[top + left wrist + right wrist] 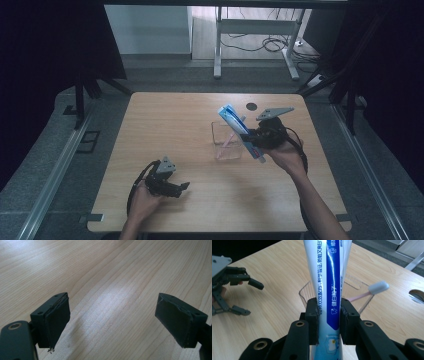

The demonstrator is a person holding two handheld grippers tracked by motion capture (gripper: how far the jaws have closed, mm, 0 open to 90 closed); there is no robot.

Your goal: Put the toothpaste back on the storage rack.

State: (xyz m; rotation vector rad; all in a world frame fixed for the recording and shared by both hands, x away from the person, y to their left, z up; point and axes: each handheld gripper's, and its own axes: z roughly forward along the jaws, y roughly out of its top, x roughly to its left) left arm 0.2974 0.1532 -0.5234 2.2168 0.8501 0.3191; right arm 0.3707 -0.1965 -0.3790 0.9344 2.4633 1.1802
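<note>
Wood table, toothpaste on its way to the cup.
At near left the left gripper (176,188) rested wide open, holding nothing. To the right, the right gripper (329,320) squeezed a tilted toothpaste tube (329,277) just over the clear cup (226,140). Next it probably had to drop in beside the pink toothbrush (372,290), which was in the way.

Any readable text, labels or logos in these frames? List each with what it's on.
"健白" (best guess): white vertical print on the blue stripe of the white and blue toothpaste tube, clamped in the right gripper.
Black vertical line of Chinese characters on the tube's white side: too blurred to read.
Small tooth logos on the stripe: no words.
Clear plastic cup, pink toothbrush, wooden table: no text.
</note>
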